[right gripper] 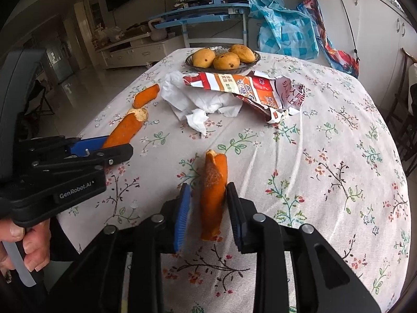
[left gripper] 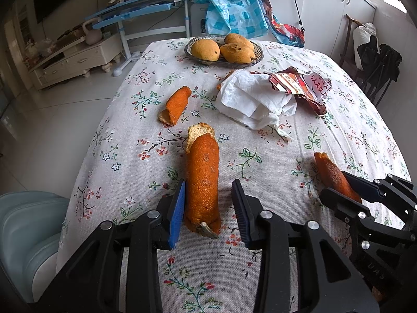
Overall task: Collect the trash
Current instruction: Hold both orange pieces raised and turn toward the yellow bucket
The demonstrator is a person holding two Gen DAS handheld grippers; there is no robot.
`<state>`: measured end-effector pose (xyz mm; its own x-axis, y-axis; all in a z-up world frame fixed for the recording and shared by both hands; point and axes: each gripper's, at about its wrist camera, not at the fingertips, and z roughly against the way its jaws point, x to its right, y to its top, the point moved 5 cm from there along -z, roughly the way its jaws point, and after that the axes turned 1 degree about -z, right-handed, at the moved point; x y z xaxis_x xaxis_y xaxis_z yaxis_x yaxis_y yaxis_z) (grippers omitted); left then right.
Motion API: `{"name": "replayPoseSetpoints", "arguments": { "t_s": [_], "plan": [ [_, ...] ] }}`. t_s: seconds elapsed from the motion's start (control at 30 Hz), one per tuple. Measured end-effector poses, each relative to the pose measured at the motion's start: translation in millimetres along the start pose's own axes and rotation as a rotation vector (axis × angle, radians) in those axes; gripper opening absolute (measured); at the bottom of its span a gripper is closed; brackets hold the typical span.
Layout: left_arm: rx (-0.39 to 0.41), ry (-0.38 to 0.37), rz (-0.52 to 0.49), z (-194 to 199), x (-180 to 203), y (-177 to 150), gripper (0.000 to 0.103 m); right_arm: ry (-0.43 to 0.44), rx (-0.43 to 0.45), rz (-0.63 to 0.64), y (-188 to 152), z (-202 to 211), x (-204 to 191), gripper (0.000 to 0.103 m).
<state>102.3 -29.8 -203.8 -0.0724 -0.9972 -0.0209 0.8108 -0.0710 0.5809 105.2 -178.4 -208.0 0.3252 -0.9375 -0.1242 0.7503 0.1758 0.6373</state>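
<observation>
Orange peel pieces lie on the flowered tablecloth (left gripper: pixel 260 208). The biggest peel (left gripper: pixel 203 182) sits lengthwise between the fingers of my left gripper (left gripper: pixel 209 182). It touches the left blue pad, and cloth shows before the right pad. A smaller peel (right gripper: pixel 213 195) stands between the fingers of my right gripper (right gripper: pixel 208 185), against the right pad with a gap on the left. Both grippers are open. Each shows in the other's view: the right gripper (left gripper: pixel 336 185) and the left gripper (right gripper: pixel 118 144). A third peel (left gripper: pixel 176 105) lies farther back. A crumpled white tissue (left gripper: pixel 250 101) and a torn red wrapper (left gripper: pixel 302 86) lie mid-table.
A glass bowl (left gripper: pixel 188 49) of mangoes (left gripper: pixel 206 49) stands at the table's far end. A pale blue chair (left gripper: pixel 26 221) is at the near left corner and a dark chair (left gripper: pixel 378 65) at the right. A person's hand (right gripper: pixel 26 240) grips the left tool's handle.
</observation>
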Motion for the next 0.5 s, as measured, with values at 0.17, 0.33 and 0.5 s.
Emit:
{"name": "replayPoseSetpoints", "arguments": {
  "t_s": [0.17,0.33,0.5],
  "plan": [
    [-0.001,-0.008,0.000,1.0,-0.6,-0.1,0.034,0.004,-0.002,0.004,0.2,0.2,-1.1,0.024],
    [0.004,-0.023,0.007,3.6,-3.6,0.8,0.025,0.013,0.001,0.011,0.6,1.2,-3.4,0.019],
    [0.009,-0.030,0.007,5.0,-4.2,1.6,0.022,0.016,0.003,0.012,1.1,2.1,-4.2,0.019]
  ]
}}
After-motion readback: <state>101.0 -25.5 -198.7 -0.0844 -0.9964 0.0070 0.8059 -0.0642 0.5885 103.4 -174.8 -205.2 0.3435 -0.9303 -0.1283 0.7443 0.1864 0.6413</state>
